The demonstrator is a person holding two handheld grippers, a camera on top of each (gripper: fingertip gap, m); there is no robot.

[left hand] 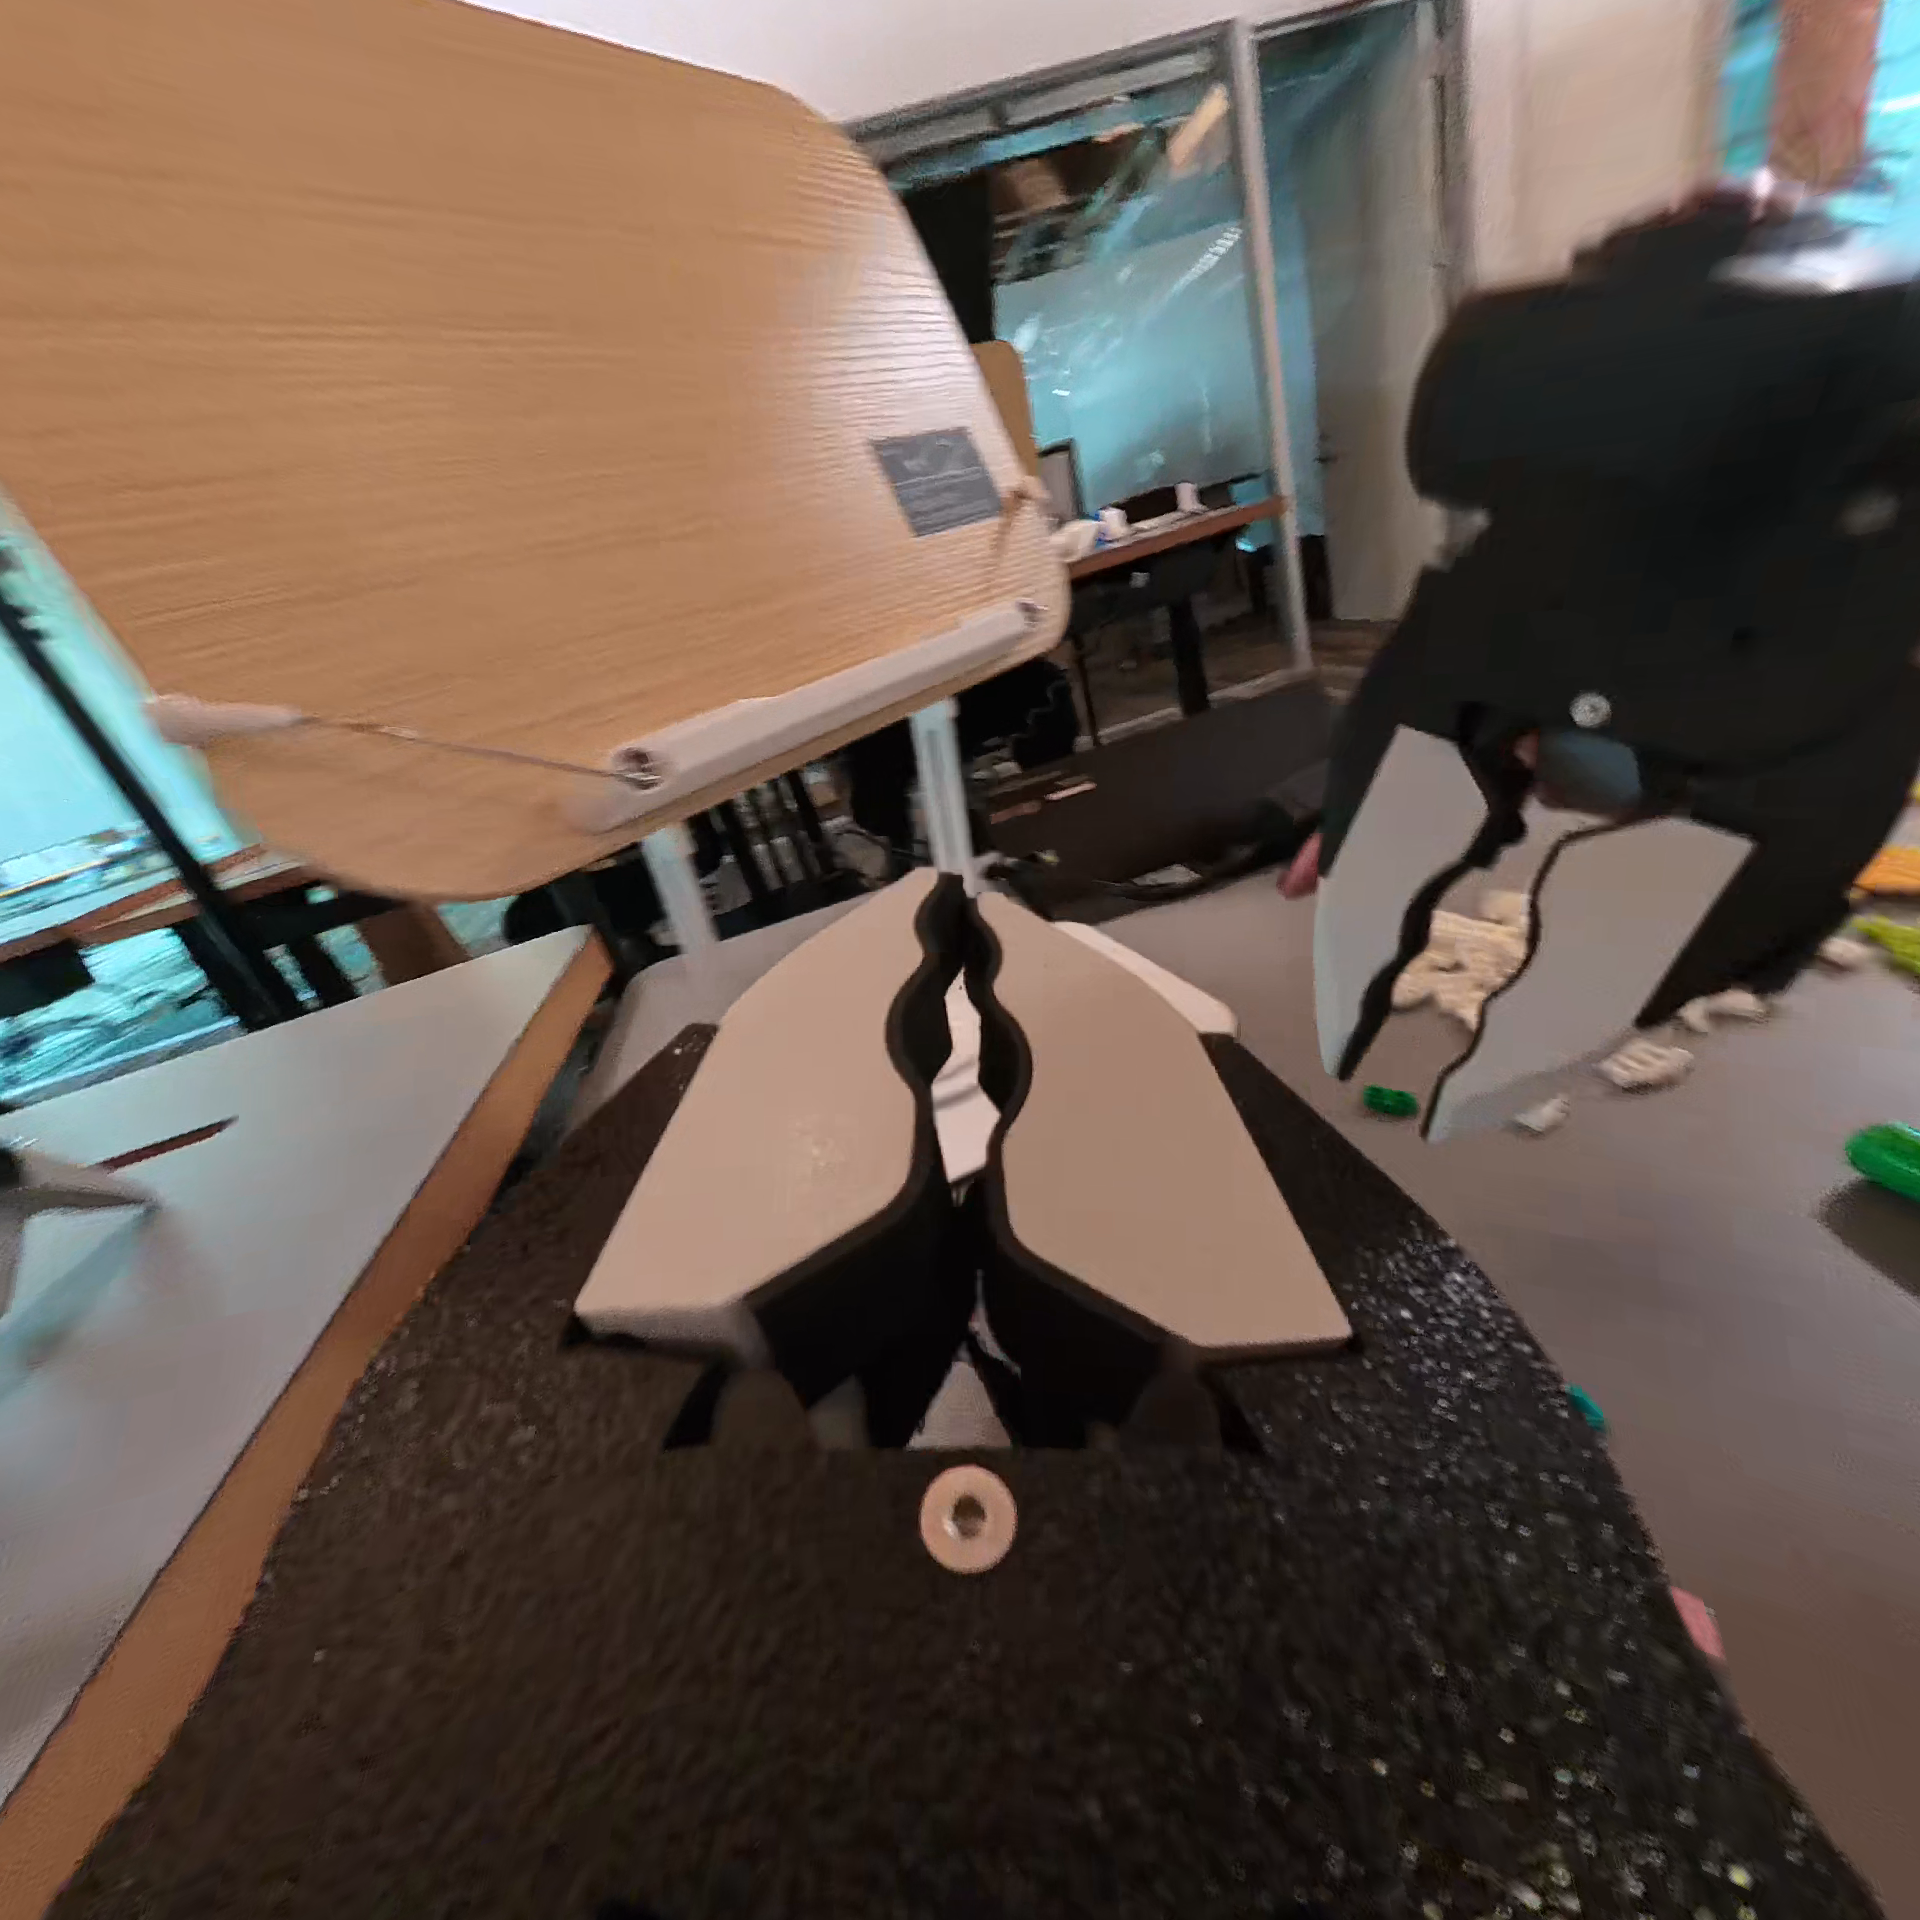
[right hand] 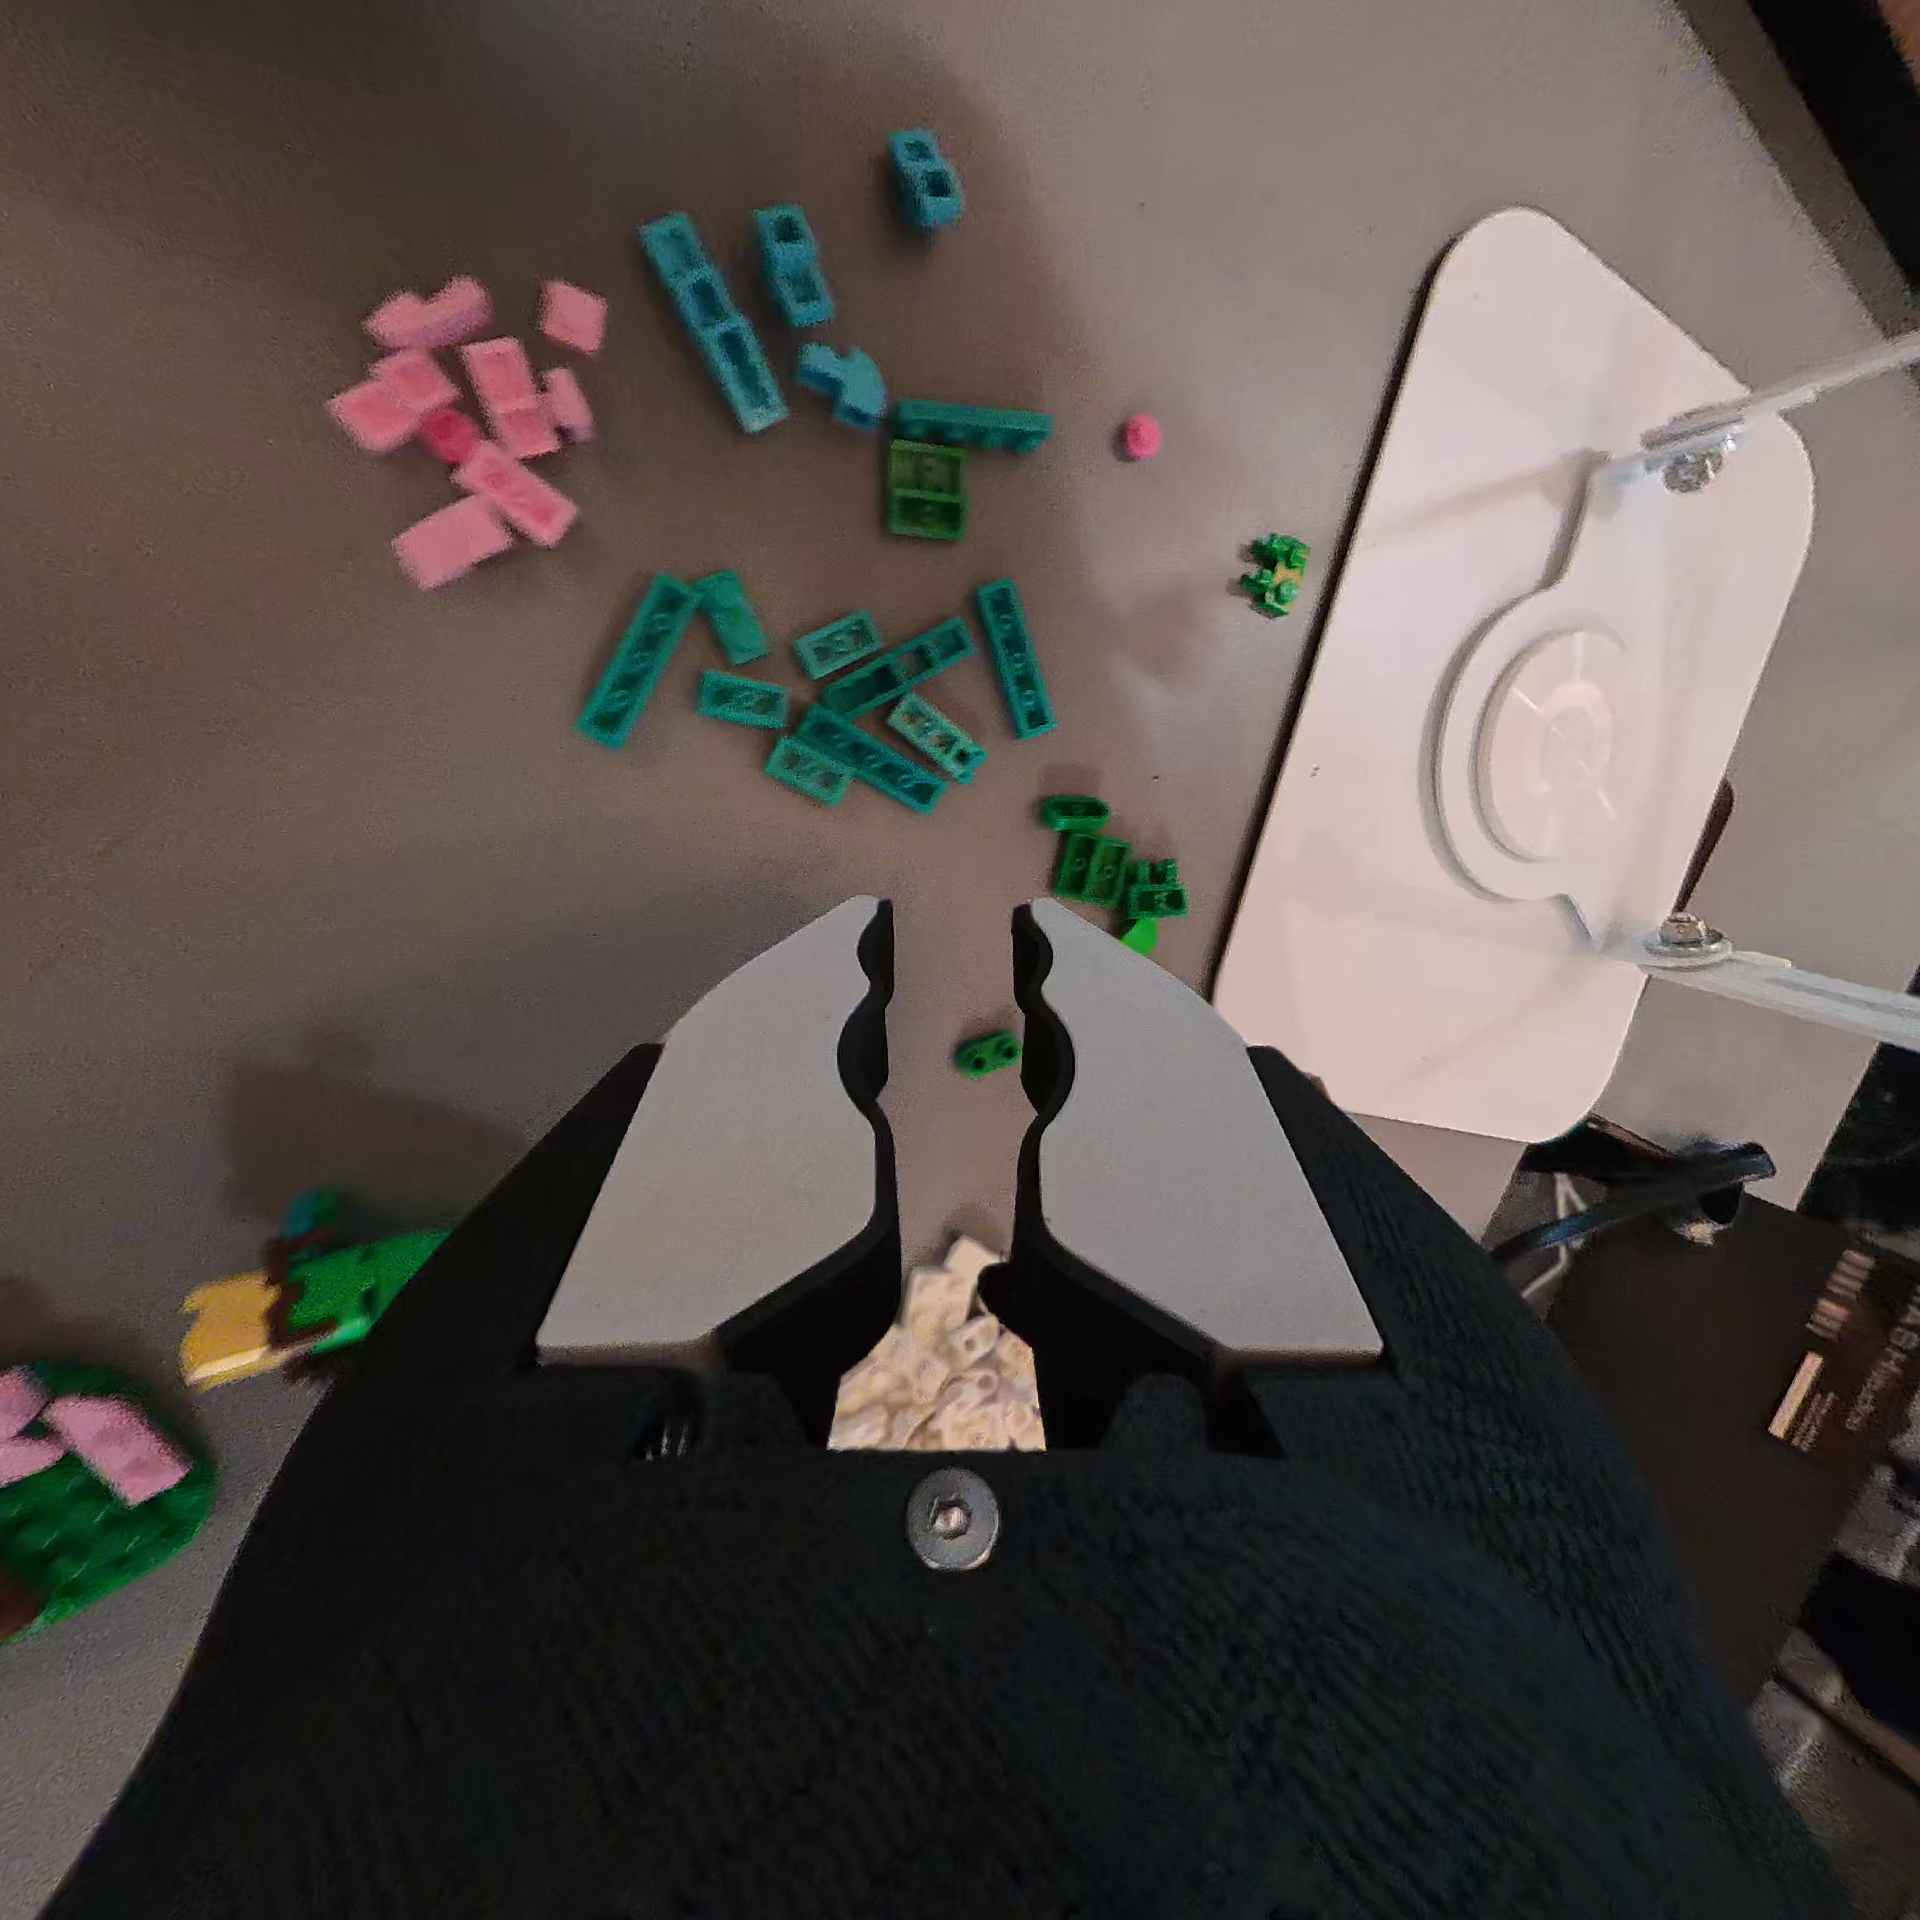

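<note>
My right gripper (right hand: 951, 914) is open and hovers over the grey table (right hand: 260, 831). A small green two-hole piece (right hand: 987, 1052) lies on the table between its fingers, untouched by the pads. The right gripper also shows in the left wrist view (left hand: 1397, 1081), open, just above that green piece (left hand: 1387, 1099). My left gripper (left hand: 951, 896) is shut, its fingertips meeting, and is raised over the white base (left hand: 1143, 977) of a stand that carries a tilted wooden board (left hand: 468, 416).
Loose bricks lie in groups: pink (right hand: 468, 426), blue-teal (right hand: 748, 301), teal plates (right hand: 831, 686), green (right hand: 1112, 862), white (right hand: 935, 1382). The stand's white base (right hand: 1455, 727) is on the right. A partly built model (right hand: 312, 1288) and a green round plate (right hand: 83, 1475) lie on the left. Spacing between my two grippers at the tips: around 15 cm.
</note>
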